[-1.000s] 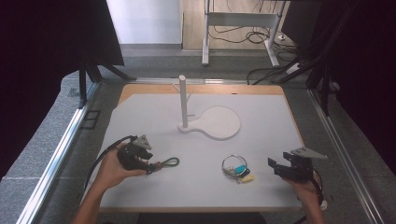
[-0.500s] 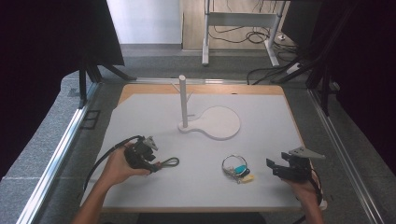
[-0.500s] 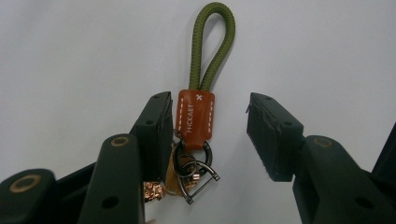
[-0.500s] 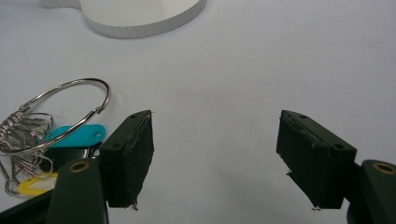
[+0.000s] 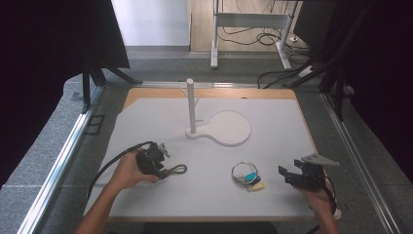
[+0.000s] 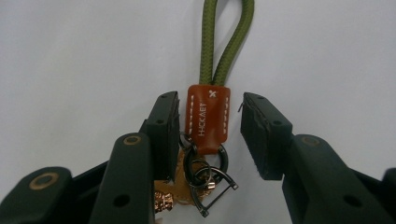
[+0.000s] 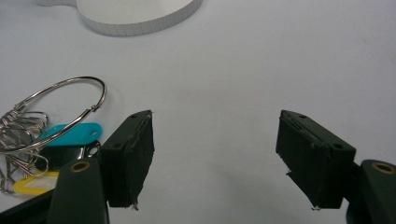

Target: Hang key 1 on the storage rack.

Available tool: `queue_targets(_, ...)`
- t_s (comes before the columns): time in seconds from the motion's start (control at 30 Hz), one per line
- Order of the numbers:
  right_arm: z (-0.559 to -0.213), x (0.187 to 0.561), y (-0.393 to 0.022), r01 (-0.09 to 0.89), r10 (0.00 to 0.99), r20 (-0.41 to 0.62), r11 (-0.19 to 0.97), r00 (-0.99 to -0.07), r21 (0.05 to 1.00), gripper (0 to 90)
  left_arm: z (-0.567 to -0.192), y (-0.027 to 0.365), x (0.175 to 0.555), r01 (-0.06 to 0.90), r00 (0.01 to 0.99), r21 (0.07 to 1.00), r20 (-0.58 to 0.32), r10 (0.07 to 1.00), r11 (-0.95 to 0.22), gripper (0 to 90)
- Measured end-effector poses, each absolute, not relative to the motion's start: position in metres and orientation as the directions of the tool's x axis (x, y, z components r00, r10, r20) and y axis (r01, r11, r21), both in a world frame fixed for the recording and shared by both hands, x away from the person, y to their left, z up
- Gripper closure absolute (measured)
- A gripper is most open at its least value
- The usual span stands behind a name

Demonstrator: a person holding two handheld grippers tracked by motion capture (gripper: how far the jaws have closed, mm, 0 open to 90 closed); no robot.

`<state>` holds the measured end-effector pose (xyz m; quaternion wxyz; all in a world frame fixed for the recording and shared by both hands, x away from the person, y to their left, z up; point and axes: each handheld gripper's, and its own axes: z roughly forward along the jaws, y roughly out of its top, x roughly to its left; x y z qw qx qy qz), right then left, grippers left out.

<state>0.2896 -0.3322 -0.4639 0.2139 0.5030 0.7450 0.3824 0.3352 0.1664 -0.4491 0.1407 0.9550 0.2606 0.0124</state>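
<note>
My left gripper (image 5: 157,161) sits low over the near-left part of the desk (image 5: 146,117), and its jaws have just been closing around the keychain (image 6: 208,119). In the left gripper view I see the brown leather tab of that keychain between the two pads: the left pad is right against the tab's edge, while a clear gap remains between the tab and the right pad, so the jaws are not yet clamped on it. The olive cord loop (image 6: 227,42) runs away from the tab, flat on the white surface, and the dark rings and a copper-coloured key (image 6: 169,198) lie under the left jaw.

My right gripper (image 5: 297,174) hovers at the near-right part of the desk with its jaws wide apart and nothing between them. Just beside its left jaw lies a big wire key ring (image 7: 65,109) carrying teal, black and yellow tags (image 7: 70,133).

Farther back, a white post on its paddle-shaped base (image 5: 229,127) stands upright near the middle of the desk.
</note>
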Motion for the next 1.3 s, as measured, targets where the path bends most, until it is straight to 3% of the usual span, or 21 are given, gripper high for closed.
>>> queue_targets(0.37,-0.464,0.29,-0.331,0.586,0.913,0.061,0.206,-0.403,0.783,28.0,-0.456,0.152,0.339,0.46,0.885,0.171,-0.009,0.465,-0.871,62.7)
queue_targets(0.83,-0.466,0.29,-0.328,0.59,0.912,0.051,0.22,-0.407,0.776,28.1,-0.456,0.149,0.341,0.461,0.886,0.147,-0.02,0.463,-0.875,67.2)
queue_targets(0.97,-0.466,0.291,-0.329,0.593,0.913,0.053,0.218,-0.404,0.775,28.2,-0.454,0.152,0.342,0.469,0.881,0.167,-0.017,0.473,-0.867,67.5)
queue_targets(1.3,-0.466,0.29,-0.331,0.594,0.917,0.055,0.208,-0.394,0.777,29.0,-0.414,0.18,0.338,0.517,0.848,0.373,-0.1,0.521,-0.77,67.6)
